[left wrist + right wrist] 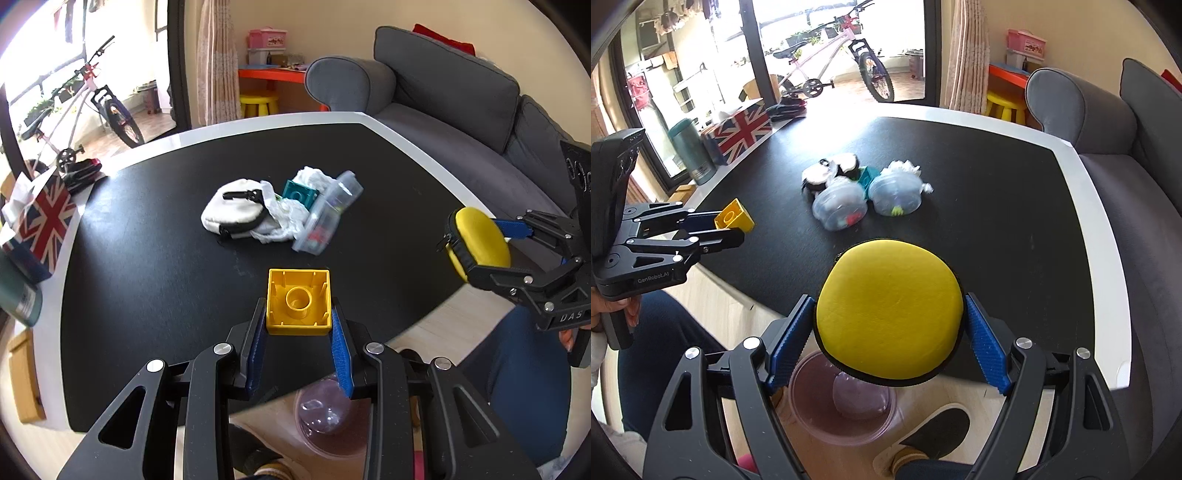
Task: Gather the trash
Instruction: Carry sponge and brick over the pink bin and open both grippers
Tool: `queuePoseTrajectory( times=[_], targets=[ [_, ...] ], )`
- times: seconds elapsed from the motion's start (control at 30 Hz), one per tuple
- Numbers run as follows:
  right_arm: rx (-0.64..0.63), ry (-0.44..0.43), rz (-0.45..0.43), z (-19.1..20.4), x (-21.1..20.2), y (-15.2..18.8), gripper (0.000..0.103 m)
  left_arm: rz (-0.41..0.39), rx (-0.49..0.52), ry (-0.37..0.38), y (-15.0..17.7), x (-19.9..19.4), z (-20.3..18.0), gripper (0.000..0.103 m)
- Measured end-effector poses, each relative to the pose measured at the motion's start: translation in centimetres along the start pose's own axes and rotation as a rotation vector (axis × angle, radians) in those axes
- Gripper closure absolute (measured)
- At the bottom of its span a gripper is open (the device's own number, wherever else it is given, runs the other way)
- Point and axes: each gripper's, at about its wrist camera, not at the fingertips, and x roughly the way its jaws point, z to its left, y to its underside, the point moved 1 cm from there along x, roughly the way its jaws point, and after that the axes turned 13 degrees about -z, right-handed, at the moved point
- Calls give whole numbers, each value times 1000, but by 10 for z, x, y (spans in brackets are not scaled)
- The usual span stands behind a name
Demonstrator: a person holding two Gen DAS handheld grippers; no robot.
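**Both grippers loaded above the near table edge**

The left gripper (298,334) was clamped on a yellow square plastic building block (298,302), its hollow underside and central tube facing the camera, blue pads pressing two opposite walls. The right gripper (890,343) stood wide, its pads gripping the rim of a round yellow zippered case (889,312) with black edging. "GenRobot.AI" was printed on the left gripper's body; the right one's read "DAS".

Below both, on the floor, sat a translucent purplish plastic bowl (846,398). At twelve o'clock from the block, mid-table, lay the remaining heap: a white pouch (233,210), crumpled white tissue (284,218), a teal block (300,194) and a clear plastic container (327,214). At ten o'clock on the black white-rimmed table (147,258) stood a Union Jack tissue box (40,221).
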Motion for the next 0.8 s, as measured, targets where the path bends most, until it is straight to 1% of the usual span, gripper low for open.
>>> queuePoseTrajectory(
  times=[0.23,0.53,0.63,0.73,0.8],
  targets=[
    [-21,-38,50,21,-13,38,24,22,-24,27,31,-19,-16,71],
    [-19,-88,147,43,-5,91,24,101,-53,67,81,-17,-29,71],
    [-10,-104,171,47,3,102,24,110,-61,72,89,-17,-30,71],
    [-14,-124,187,52,9,106,23,107,-65,70,90,-19,-28,71],
    [-23,-114,194,54,12,106,20,105,-66,67,89,-20,-27,71]
  ],
)
